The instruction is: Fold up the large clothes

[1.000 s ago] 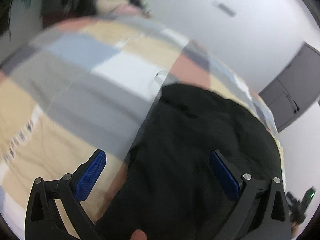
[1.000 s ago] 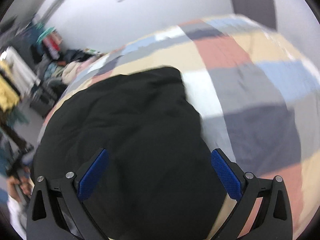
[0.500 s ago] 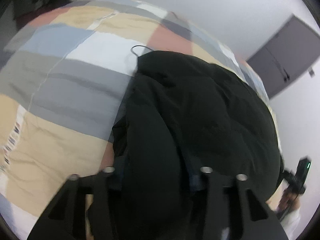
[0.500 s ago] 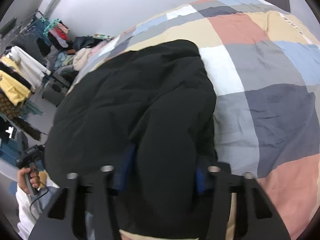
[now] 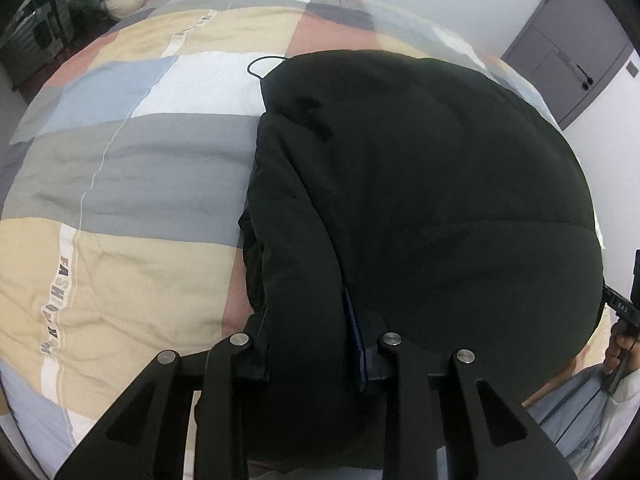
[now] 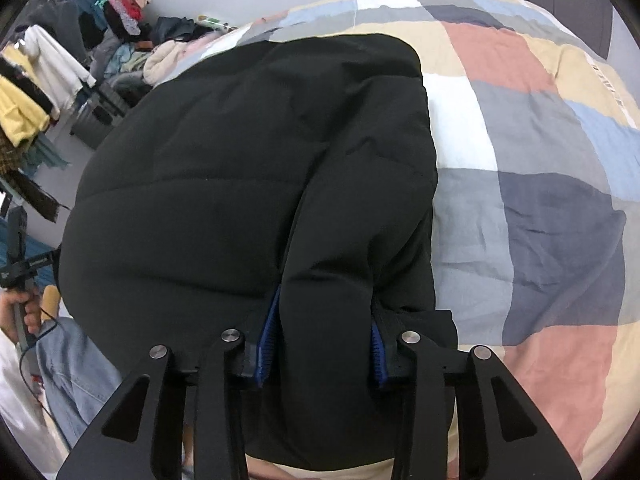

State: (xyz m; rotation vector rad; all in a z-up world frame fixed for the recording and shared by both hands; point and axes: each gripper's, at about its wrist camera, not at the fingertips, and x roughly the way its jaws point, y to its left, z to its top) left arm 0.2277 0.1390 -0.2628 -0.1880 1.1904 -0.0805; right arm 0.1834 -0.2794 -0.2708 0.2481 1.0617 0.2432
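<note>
jacket: a puffy black jacket (image 5: 440,184) lay spread on the bed, over the near part of the patchwork quilt (image 5: 132,168); a thin black cord loop (image 5: 262,65) stuck out at its far corner onto a white patch.
left gripper: the left gripper (image 5: 308,354) pointed steeply down at the jacket's left edge, jaws closing on a thick roll of black fabric; the blue pad (image 5: 356,344) on one side pressed against the cloth, the other pad hidden by it.
right gripper: the right gripper (image 6: 322,344) was clamped on a thick fold at the jacket's right edge, both blue pads (image 6: 268,336) pushed into the fabric from either side.
quilt: blocks of beige, grey, blue, white and salmon, with a printed strip of letters near the left side.
room: a clothes rack (image 6: 36,80) with hanging garments stood by the wall, a heap of clothes (image 6: 160,56) lay past the bed, and a grey door (image 5: 568,44) showed in the far corner.
person: a hand (image 6: 20,312) and pale denim (image 6: 72,364) showed at the bed's near edge.
</note>
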